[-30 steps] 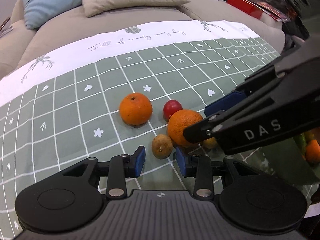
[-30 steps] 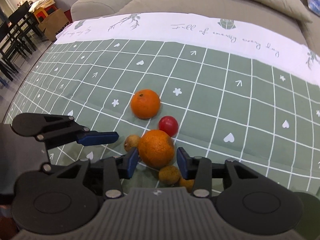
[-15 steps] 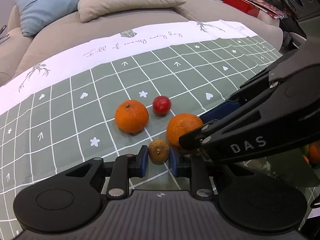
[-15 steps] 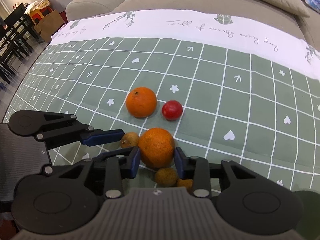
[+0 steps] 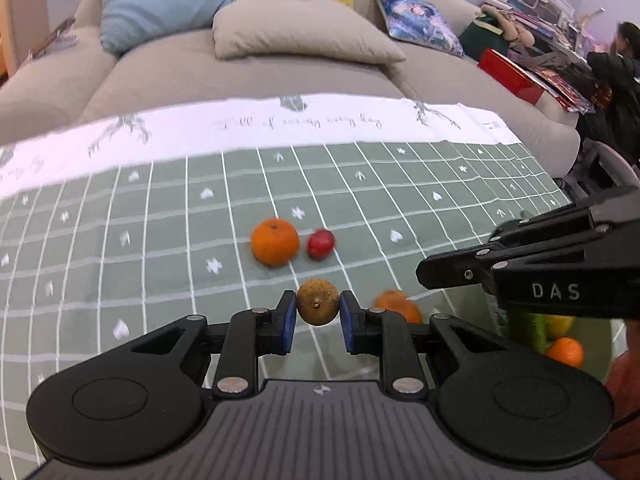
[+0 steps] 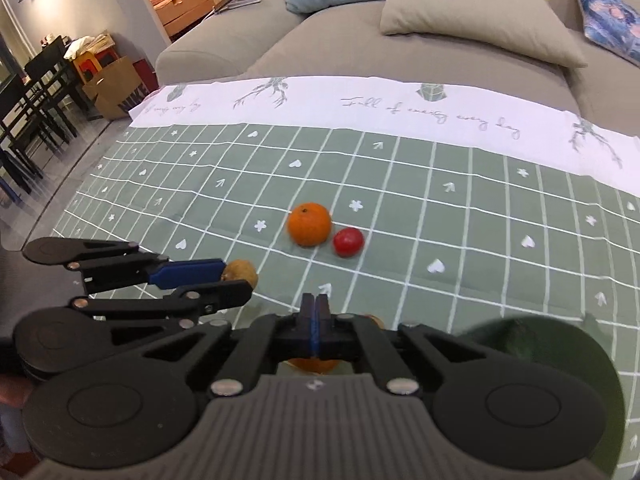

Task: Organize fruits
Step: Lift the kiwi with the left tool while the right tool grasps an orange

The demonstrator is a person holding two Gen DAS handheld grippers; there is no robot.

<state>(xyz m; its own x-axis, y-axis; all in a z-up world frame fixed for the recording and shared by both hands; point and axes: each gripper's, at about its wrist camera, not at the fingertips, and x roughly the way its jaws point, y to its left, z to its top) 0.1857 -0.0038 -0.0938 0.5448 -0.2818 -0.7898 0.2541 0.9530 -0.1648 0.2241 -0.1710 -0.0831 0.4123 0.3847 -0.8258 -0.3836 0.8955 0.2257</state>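
My left gripper (image 5: 317,312) is shut on a small brown fruit (image 5: 317,307) and holds it above the green checked cloth (image 5: 160,240); this fruit also shows in the right wrist view (image 6: 242,273). My right gripper (image 6: 316,316) is shut with its pads together and nothing between them. An orange (image 6: 312,364) lies under it, mostly hidden, and shows beside the left gripper (image 5: 396,304). Another orange (image 5: 275,241) and a red fruit (image 5: 320,243) lie side by side farther out on the cloth.
A grey sofa (image 5: 248,64) with cushions runs along the far edge of the table. At the right sits a container with an orange (image 5: 566,352) and green fruit (image 5: 532,328). A dark green rounded thing (image 6: 536,344) lies at the right gripper's right. Chairs (image 6: 28,104) stand far left.
My left gripper has closed on the brown fruit and lifted it. My right gripper has slipped off the orange and shut empty, rising above it. The red fruit now sits closer to the far orange.
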